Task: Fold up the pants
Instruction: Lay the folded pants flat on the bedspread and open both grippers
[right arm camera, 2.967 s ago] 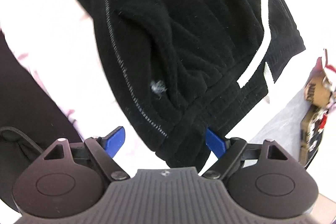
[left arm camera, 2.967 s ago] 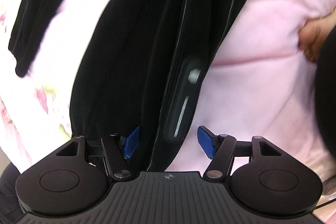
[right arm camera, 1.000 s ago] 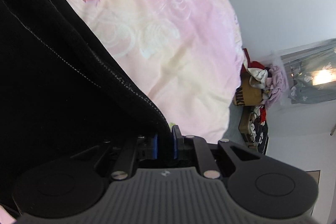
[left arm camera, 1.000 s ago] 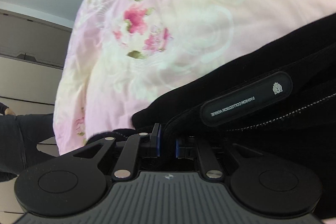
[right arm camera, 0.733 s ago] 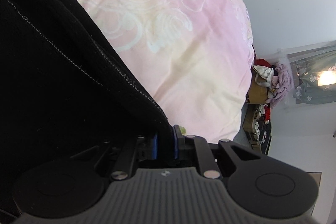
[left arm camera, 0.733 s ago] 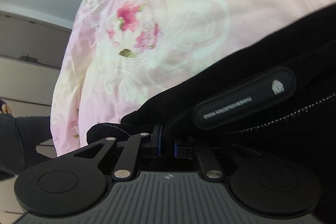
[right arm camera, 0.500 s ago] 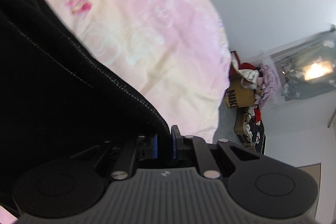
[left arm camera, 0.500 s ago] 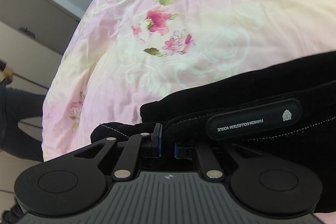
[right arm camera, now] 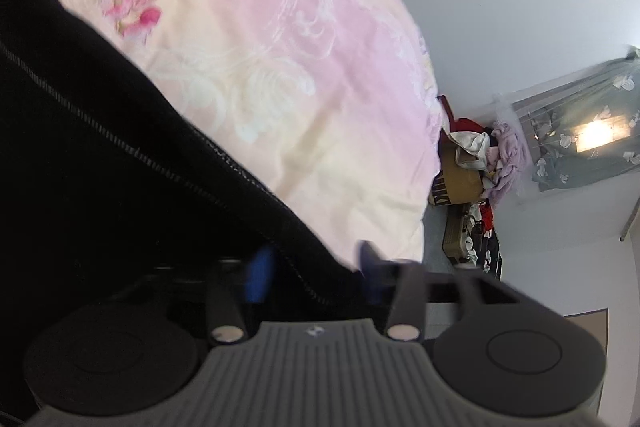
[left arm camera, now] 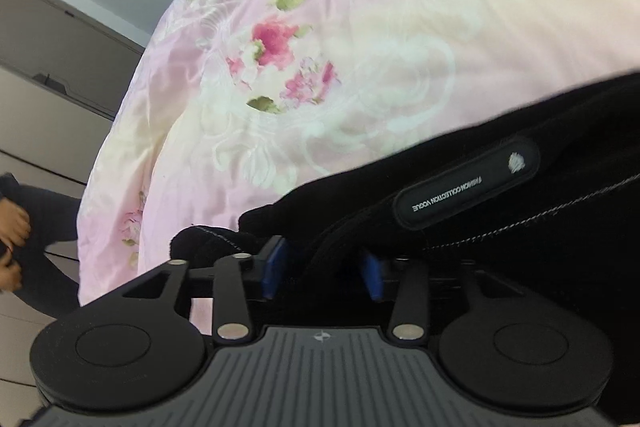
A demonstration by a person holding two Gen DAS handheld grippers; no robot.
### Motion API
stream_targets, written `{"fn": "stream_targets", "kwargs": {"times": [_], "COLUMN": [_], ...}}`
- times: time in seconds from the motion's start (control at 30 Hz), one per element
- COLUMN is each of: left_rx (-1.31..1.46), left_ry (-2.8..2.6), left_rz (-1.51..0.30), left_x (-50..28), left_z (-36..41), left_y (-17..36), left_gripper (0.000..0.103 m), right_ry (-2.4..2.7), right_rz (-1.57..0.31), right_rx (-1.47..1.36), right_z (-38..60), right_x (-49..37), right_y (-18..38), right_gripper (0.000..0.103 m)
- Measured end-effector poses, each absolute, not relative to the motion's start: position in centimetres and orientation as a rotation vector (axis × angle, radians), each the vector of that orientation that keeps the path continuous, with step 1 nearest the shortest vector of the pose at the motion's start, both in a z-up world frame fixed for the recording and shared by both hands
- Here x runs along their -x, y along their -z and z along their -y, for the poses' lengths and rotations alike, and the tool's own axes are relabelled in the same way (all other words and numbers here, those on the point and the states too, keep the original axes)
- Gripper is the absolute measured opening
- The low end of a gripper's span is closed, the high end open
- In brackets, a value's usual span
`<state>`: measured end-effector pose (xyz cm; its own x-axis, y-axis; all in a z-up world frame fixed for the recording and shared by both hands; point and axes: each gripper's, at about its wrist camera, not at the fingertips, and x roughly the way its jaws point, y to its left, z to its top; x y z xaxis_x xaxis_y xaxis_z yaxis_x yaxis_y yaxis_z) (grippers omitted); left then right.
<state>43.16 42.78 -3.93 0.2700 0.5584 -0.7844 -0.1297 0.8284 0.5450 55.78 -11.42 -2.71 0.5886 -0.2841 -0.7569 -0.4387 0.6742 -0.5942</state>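
The black pants lie on a pink floral bedspread. A black rubber label sits on their waistband. My left gripper is open, with the waistband edge lying loose between its blue pads. In the right wrist view the pants fill the left side. My right gripper is open too, with the stitched edge of the pants between its blue pads.
The bedspread ends at the right by a brown box heaped with clothes. A curtained window is on the far wall. A cabinet and a person's hands are at the left.
Both grippers were shut on the pants half a second ago and have now opened, letting the fabric go. The pants rest on the bed.
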Motion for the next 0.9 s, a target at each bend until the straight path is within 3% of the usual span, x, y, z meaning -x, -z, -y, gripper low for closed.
{"fn": "stream_targets", "kwargs": {"times": [0.07, 0.23, 0.33, 0.4, 0.6, 0.7, 0.9], "left_rx": [-0.352, -0.282, -0.265, -0.206, 0.260, 0.426, 0.648], "left_ry": [-0.432, -0.374, -0.391, -0.440, -0.531, -0.547, -0.604], "left_rz": [-1.189, -1.194, -1.211, -1.216, -1.143, -1.092, -1.017], "left_x": [-42.1, -39.4, -37.6, -36.2, -33.1, -32.8, -33.3], "left_z": [-42.6, -42.8, -44.3, -46.5, -54.0, -56.1, -57.7], "left_y": [2.0, -0.3, -0.3, 0.1, 1.1, 2.1, 5.2], "left_gripper": [0.078, 0.078, 0.078, 0.078, 0.075, 0.074, 0.069], "right_ry": [-0.138, -0.327, -0.421, -0.463, -0.500, -0.486, -0.503], "right_rz": [-0.949, -0.935, -0.940, -0.948, -0.997, -1.020, -1.106], "right_rx": [0.789, 0.678, 0.606, 0.576, 0.570, 0.561, 0.399], "right_z": [10.8, 5.8, 2.4, 0.1, -5.1, -5.9, -7.3], "right_x": [-55.3, -52.6, -51.8, -51.7, -52.3, -53.3, -55.4], "right_y": [0.9, -0.8, -0.9, -0.5, 1.2, 2.1, 3.4], "right_gripper": [0.071, 0.067, 0.058, 0.057, 0.057, 0.047, 0.050]}}
